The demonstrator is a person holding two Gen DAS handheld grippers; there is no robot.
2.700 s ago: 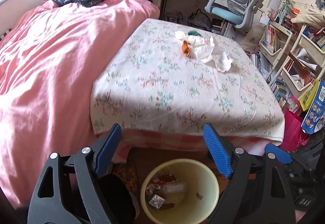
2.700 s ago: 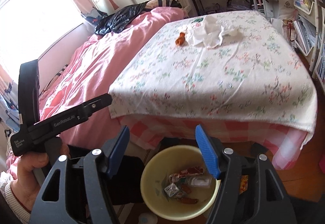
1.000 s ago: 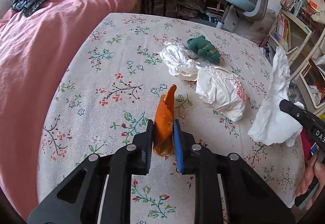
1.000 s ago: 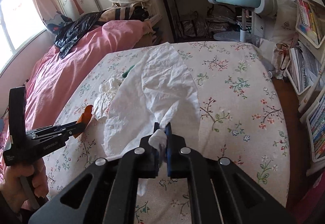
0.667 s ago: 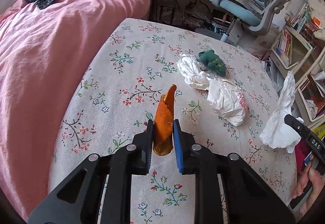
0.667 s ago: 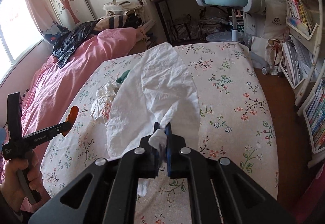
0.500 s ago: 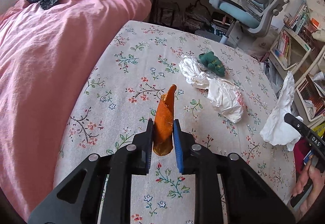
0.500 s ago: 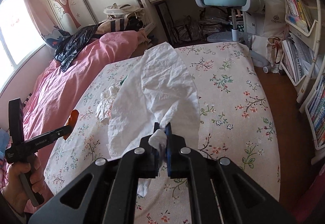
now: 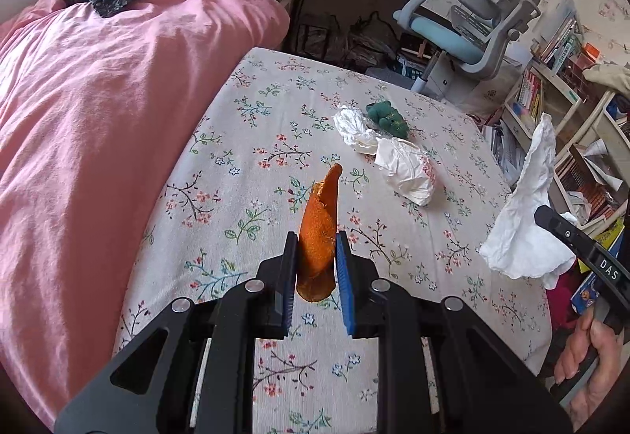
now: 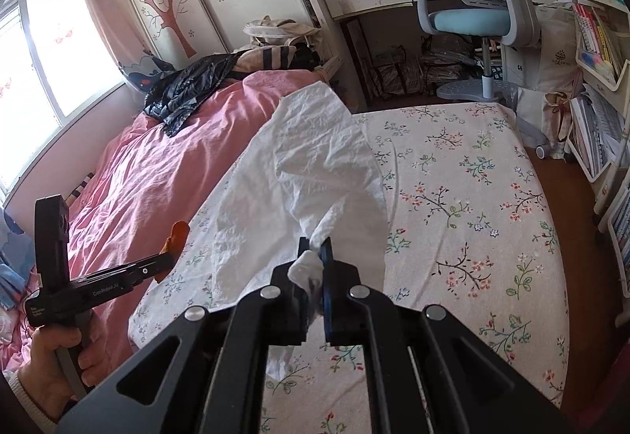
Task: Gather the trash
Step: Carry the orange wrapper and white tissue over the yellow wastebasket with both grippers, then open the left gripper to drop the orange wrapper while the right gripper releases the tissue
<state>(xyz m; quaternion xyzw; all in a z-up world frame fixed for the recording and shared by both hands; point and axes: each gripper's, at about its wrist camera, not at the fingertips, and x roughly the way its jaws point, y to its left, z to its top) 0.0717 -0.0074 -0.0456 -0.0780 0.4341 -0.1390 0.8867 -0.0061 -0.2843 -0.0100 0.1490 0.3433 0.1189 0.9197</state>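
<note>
My left gripper (image 9: 315, 249) is clamping an orange peel (image 9: 319, 233), its curled tip pointing away from me, lifted above the floral tablecloth (image 9: 252, 174). My right gripper (image 10: 315, 249) is pinching a crumpled white tissue (image 10: 307, 174) tight, and the sheet is billowing up in front of the lens, blocking the middle of the table from that side.

Two more white tissue wads (image 9: 393, 158) are lying near the far right part of the cloth, touching each other, with a small green plush toy (image 9: 386, 113) just beside the farther one. The near half of the cloth is lying bare. The pink duvet (image 9: 98, 111) is crowding the table's left edge; along the right edge there is brown floor (image 10: 563, 166) before the bookshelves (image 10: 598, 52), and beyond the far edge the blue-seated desk chair (image 9: 468, 24) is standing.

Reading the writing: the left gripper's handle (image 10: 98, 290) is saying "GenRobot.AI", with smaller lettering too fine to read; on the right gripper's side (image 9: 606, 268) I'm making out "DAS".
</note>
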